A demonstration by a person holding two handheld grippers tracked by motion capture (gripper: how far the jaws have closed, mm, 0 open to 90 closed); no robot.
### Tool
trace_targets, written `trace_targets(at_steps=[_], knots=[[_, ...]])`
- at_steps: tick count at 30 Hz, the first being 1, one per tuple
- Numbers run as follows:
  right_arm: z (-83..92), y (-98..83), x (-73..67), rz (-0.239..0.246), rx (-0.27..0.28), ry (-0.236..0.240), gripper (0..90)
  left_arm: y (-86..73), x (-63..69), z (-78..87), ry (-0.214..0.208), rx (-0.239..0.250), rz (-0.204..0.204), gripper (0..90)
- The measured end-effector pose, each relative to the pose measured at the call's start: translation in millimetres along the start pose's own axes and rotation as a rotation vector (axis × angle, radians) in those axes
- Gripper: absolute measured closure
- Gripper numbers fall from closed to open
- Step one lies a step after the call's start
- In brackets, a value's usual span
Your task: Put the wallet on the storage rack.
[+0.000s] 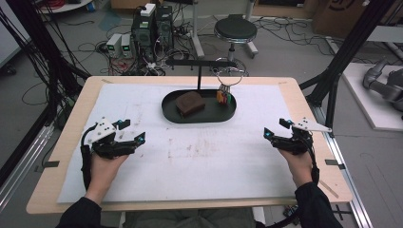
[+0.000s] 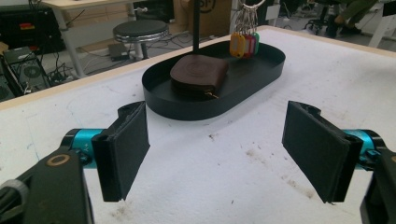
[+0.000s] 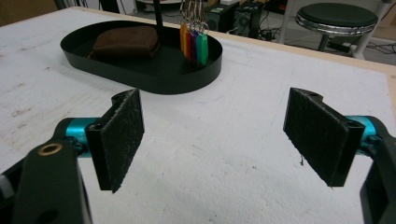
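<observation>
A black oval tray [image 1: 171, 115] lies at the far middle of the white mat. In it rests a brown leather pouch [image 1: 190, 103] [image 2: 198, 73] [image 3: 126, 41]. A bunch of coloured key tags [image 1: 225, 97] [image 2: 244, 44] [image 3: 194, 45] hangs on a ring from a black T-shaped stand [image 1: 199, 71] that rises out of the tray. My left gripper [image 1: 133, 131] [image 2: 215, 156] sits at the mat's left, open, with nothing between its jaws. At the mat's right my right gripper [image 1: 275, 129] [image 3: 215, 142] is open and empty too. Both stay well short of the tray.
The white mat [image 1: 190, 156] covers a wooden table [image 1: 62, 156]. Behind the table stand a round stool [image 1: 235, 31], computer boxes [image 1: 152, 28] and loose cables on the floor. Black frame posts [image 1: 351, 42] flank the table at both sides.
</observation>
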State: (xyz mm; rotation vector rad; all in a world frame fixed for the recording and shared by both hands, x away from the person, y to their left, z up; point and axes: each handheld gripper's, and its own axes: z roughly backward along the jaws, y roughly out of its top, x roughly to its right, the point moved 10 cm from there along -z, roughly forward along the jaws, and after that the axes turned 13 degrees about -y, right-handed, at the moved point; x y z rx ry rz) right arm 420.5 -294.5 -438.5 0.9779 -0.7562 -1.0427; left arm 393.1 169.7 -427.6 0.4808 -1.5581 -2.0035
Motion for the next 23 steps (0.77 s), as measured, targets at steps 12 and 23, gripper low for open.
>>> trace_targets(at_steps=[12,23], knots=[[-0.8,-0.2,-1.1,0.005,-0.002,0.0,20.6,-1.7,-0.2,3.7,0.012,0.0,0.005,22.8],[-0.7,-1.6,0.7,0.003,-0.006,-0.001,20.6,-5.5,-5.5,0.2,0.028,-0.027,0.015,22.9]])
